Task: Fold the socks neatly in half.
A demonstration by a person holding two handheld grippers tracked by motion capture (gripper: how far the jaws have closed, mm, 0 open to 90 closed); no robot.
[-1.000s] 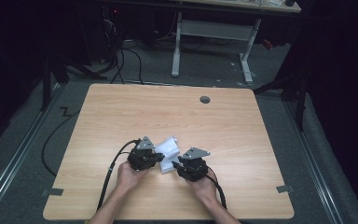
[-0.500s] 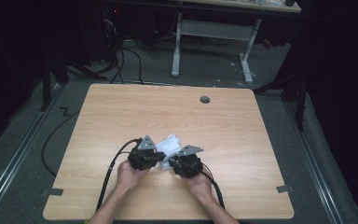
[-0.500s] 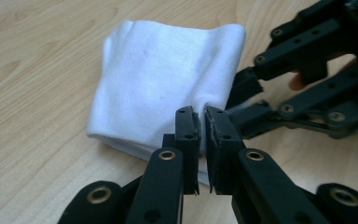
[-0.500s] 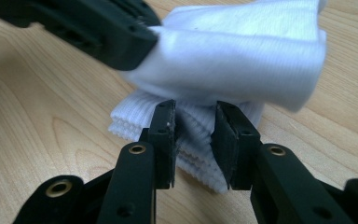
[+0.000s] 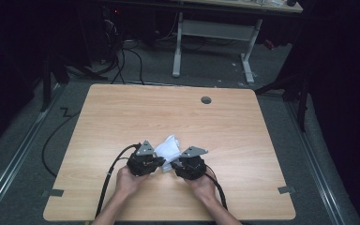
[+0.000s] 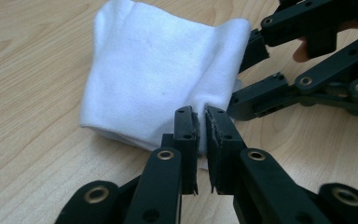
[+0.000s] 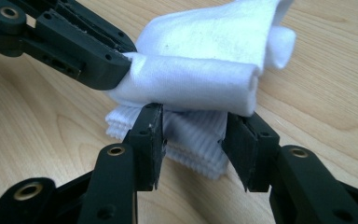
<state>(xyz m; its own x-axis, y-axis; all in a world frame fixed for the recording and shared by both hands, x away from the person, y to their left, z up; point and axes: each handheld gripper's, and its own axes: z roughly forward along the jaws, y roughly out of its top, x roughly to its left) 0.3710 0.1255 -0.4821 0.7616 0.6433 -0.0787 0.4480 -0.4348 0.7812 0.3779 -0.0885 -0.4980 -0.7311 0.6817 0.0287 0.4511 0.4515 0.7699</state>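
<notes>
The left gripper is pinched nearly closed on a fold of the white sock, which spreads out just beyond its jaw tips; the right gripper has just been opening, its jaws now standing apart with the sock's ribbed cuff between them, the pads barely touching it; since a second ago both hands have drawn slightly closer together on the table.
</notes>
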